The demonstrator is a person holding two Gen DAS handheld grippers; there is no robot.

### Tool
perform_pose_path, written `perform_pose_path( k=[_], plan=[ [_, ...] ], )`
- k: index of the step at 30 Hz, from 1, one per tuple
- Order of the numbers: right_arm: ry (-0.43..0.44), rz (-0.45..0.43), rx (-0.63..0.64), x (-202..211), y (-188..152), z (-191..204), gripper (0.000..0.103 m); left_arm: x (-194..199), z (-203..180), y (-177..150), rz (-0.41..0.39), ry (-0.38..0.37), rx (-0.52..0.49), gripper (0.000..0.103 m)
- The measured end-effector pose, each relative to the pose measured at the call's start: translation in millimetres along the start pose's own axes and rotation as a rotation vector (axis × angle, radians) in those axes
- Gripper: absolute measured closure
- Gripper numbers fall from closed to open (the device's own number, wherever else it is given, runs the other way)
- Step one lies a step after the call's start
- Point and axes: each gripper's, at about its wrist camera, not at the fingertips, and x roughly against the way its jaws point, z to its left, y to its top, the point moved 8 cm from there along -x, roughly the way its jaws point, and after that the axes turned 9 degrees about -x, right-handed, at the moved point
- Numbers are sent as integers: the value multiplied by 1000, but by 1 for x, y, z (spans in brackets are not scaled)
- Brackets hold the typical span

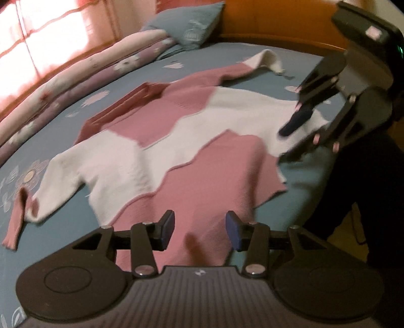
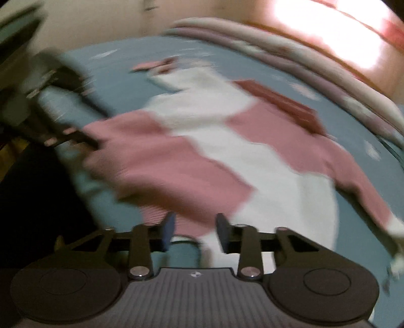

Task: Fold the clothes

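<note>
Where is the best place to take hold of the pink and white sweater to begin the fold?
Probably the two corners of the sweater's near hem, approached from the bed's near edge. The sweater lies flat and spread out, and that thin free edge is closest.

a bed [image 1: 298,181] with a blue sheet printed with pale flowers. at its far end a blue pillow [image 1: 192,24] leans against an orange headboard [image 1: 277,22]. a rolled floral quilt [image 1: 75,73] lies along the left edge, beside a bright pink curtain [image 1: 32,32].
</note>
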Motion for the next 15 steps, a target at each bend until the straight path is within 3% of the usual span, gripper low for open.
perform_pose_path(
  k=[2, 7, 10, 15],
  plan=[
    [13, 30, 142, -9, -5, 13, 71, -1, -3, 1, 4, -10, 2, 57],
    [-64, 143, 510, -30, -21, 23, 71, -1, -3, -1, 12, -10, 19, 57],
    [-59, 193, 663, -37, -28, 26, 71, -1, 0, -6, 11, -17, 59, 56],
    [-27, 205, 857, -44, -23, 36, 71, -4, 3, -14, 24, -20, 97, 56]
  ],
)
